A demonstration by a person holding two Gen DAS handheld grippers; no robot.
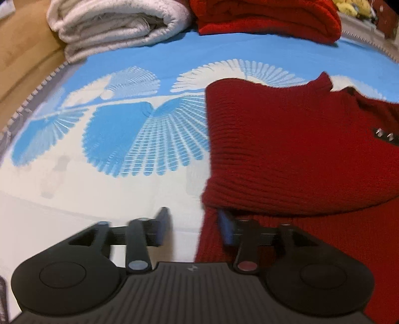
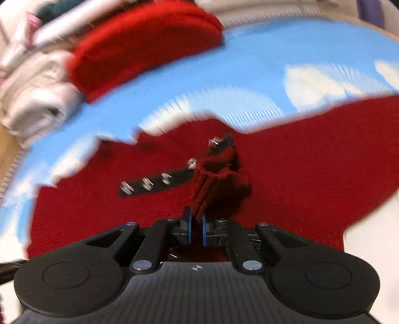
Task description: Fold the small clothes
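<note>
A dark red knit sweater (image 1: 286, 149) lies spread on the blue-and-white bedspread (image 1: 124, 139), toward the bed's near edge. The right claw (image 2: 196, 230) is clamped on a bunched fold of the sweater beside its black studded strap (image 2: 154, 183). The left claw (image 1: 194, 228) stands open at the sweater's edge, gripping nothing. At the bed's far edge sit a folded white blanket (image 1: 117, 25) and a folded bright red knit (image 1: 269, 17).
</note>
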